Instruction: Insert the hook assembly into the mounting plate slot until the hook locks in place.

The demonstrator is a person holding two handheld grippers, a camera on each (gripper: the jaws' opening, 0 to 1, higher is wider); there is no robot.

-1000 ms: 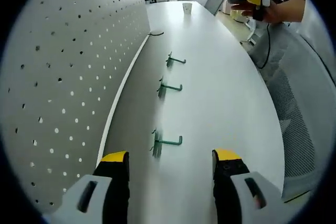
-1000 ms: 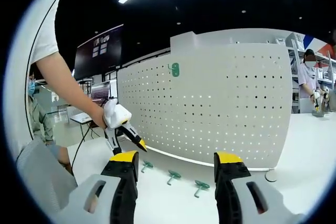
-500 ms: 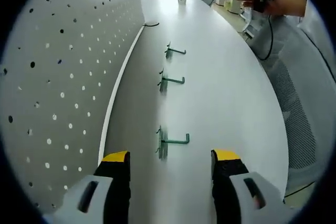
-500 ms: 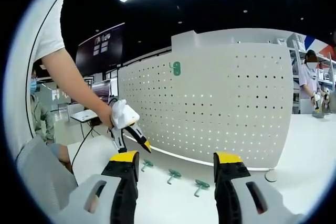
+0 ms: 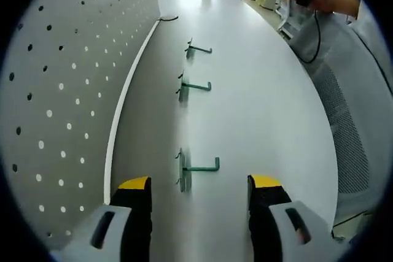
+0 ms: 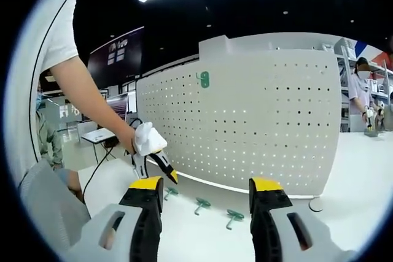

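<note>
- The pegboard (image 5: pixel 55 102) stands upright on the white surface (image 5: pixel 264 108), its lower edge running along the surface's length in the left gripper view.
- Three green hooks lie in a row on the surface just beside the pegboard's foot: the nearest hook (image 5: pixel 196 167), the middle hook (image 5: pixel 193 86) and the far hook (image 5: pixel 198 48).
- Each hook has a flat back piece toward the pegboard and a thin arm pointing away from it, bent up at the tip.
- On the side of the hooks away from the pegboard the surface lies bare out to its curved edge.
- The left gripper (image 5: pixel 199 191) hangs above the surface with its jaws apart, holding nothing; the nearest hook sits between and just ahead of them.
- The right gripper (image 6: pixel 206 191) faces the pegboard from farther off, jaws apart and holding nothing.
- A mesh chair back (image 5: pixel 350 145) stands past the surface's edge.
</note>
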